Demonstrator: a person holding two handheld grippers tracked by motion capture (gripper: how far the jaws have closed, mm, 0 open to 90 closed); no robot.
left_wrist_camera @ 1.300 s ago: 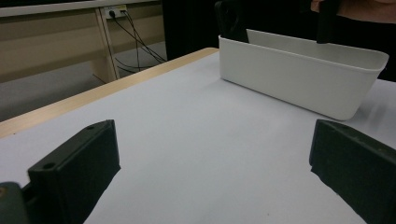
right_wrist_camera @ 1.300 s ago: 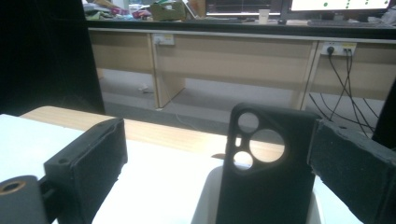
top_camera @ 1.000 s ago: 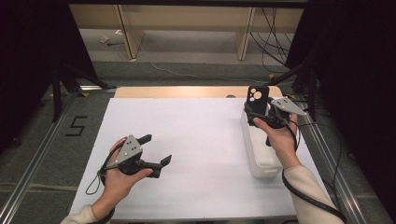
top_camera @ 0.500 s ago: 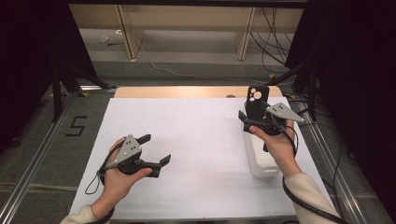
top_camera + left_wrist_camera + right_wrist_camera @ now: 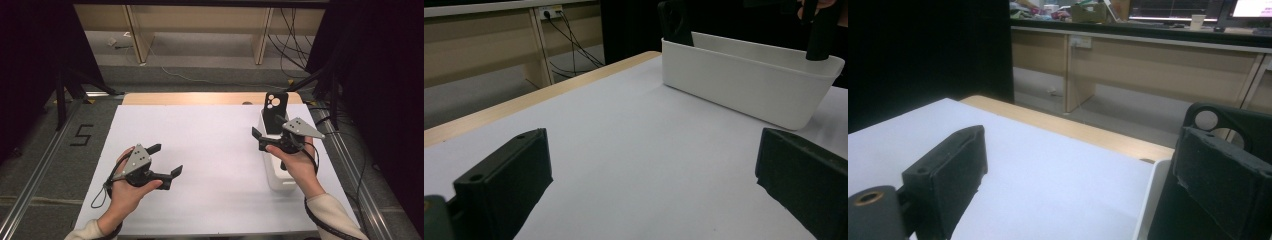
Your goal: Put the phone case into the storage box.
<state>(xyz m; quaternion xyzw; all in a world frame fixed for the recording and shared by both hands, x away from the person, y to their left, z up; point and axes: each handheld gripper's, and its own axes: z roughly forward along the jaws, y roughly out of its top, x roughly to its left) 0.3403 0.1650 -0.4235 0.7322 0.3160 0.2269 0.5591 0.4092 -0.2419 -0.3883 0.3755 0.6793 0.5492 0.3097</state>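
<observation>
A black phone case [image 5: 276, 109] stands upright at the far end of a white bin [image 5: 278, 176] on the right of the table. My right gripper [image 5: 267, 129] hovers open just in front of the case, over the bin's left rim, with nothing between its jaws. In the right gripper view the case [image 5: 1229, 111], with its camera cut-outs, rises behind the right jaw, and the right gripper [image 5: 1080, 145] looks over the bin's rim [image 5: 1149, 192]. My left gripper [image 5: 165, 160] is held open low over the white sheet at front left. In the left gripper view the left gripper [image 5: 654, 155] faces the bin [image 5: 744, 75] and the case [image 5: 674, 20].
A white sheet [image 5: 210, 150] covers the table, with a wooden strip [image 5: 190, 98] along its far edge. Metal rails [image 5: 45, 165] run along both sides. Cables [image 5: 290, 35] and desk legs lie on the floor beyond.
My right gripper has drawn back from the phone case toward the person and now stands open; the case stays upright in the bin. The left gripper has not moved.
</observation>
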